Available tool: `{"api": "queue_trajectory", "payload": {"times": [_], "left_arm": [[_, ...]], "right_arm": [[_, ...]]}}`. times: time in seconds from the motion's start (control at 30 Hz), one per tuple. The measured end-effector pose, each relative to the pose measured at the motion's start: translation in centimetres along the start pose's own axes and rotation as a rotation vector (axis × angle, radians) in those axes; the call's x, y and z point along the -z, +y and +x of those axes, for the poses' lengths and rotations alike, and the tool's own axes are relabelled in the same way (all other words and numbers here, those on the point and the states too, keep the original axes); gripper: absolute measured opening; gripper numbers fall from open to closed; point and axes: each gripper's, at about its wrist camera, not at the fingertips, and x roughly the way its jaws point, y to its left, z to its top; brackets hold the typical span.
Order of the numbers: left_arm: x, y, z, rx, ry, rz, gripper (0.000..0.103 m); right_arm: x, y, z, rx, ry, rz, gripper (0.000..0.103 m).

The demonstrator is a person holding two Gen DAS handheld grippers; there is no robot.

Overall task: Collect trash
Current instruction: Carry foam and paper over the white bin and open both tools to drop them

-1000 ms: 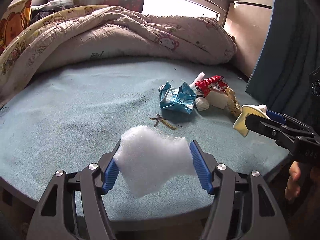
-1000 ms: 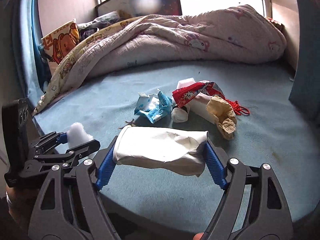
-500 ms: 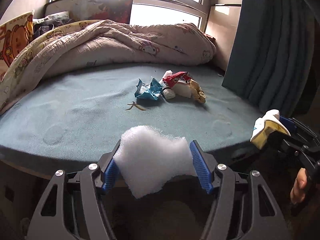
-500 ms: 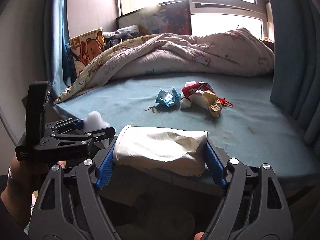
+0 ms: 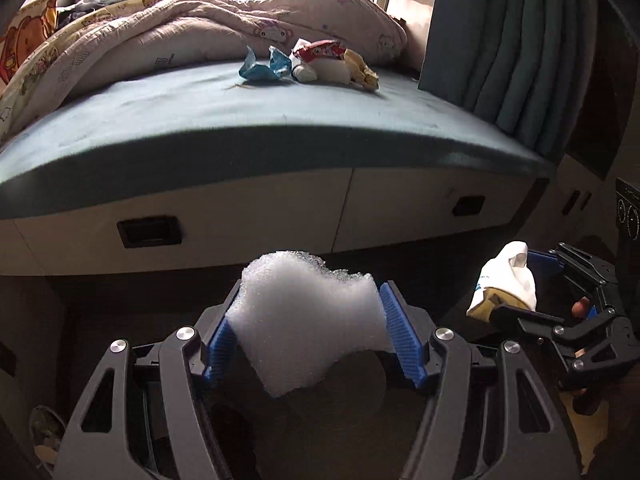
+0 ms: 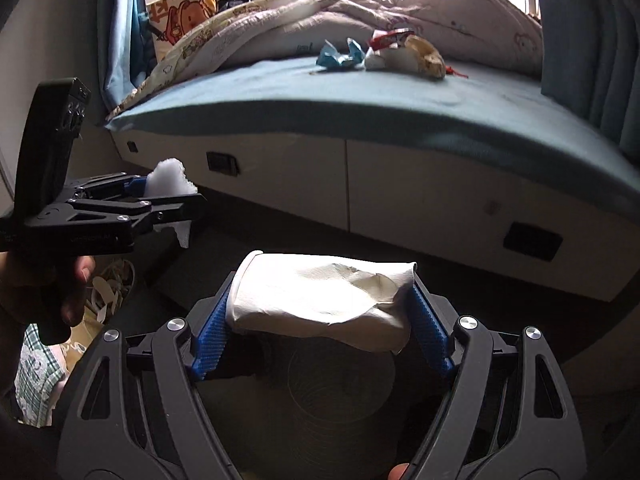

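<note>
My left gripper (image 5: 310, 334) is shut on a white foam piece (image 5: 308, 316), held low in front of the bed; it also shows in the right wrist view (image 6: 170, 180). My right gripper (image 6: 322, 316) is shut on a crumpled white paper bag (image 6: 320, 300), seen in the left wrist view (image 5: 506, 280) at the right. On the teal bed (image 5: 200, 120) lie a blue wrapper (image 5: 264, 68), a red snack packet (image 5: 320, 50) and a yellowish crumpled bag (image 5: 362, 70). A dark round bin opening (image 6: 340, 384) lies below both grippers.
Pale drawer fronts (image 5: 240, 216) with dark recessed handles run under the mattress. A bunched quilt (image 5: 200, 28) fills the back of the bed. Blue curtains (image 5: 520, 48) hang at the right. Slippers and cloth (image 6: 100, 292) lie on the floor at the left.
Both grippers have pulled back off the bed and dropped below mattress level, still holding their items. The trash pile is now far off and the drawer fronts have come into view.
</note>
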Motion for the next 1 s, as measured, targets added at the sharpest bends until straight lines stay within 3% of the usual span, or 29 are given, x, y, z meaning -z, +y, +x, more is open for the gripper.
{"api": "queue_trajectory", "payload": {"times": [0.4, 0.53, 0.73, 0.87, 1.0], "left_arm": [[9.6, -1.3, 12.4, 0.075, 0.226, 0.002, 0.065], [11.9, -1.0, 16.5, 0.073, 0.324, 0.005, 0.065], [13.9, -0.2, 21.6, 0.127, 0.434, -0.025, 0.065], [15.1, -0.7, 24.0, 0.126, 0.486, 0.003, 0.065], [15.7, -1.6, 24.5, 0.157, 0.482, 0.026, 0.068]], "right_arm": [[9.6, -3.2, 9.3, -0.031, 0.158, 0.035, 0.075], [9.9, -4.3, 10.9, -0.051, 0.192, 0.084, 0.075], [10.9, -5.6, 14.0, -0.025, 0.257, 0.11, 0.075], [10.8, -5.9, 15.8, -0.017, 0.287, 0.131, 0.075], [11.2, -6.3, 15.9, -0.02, 0.3, 0.143, 0.075]]}}
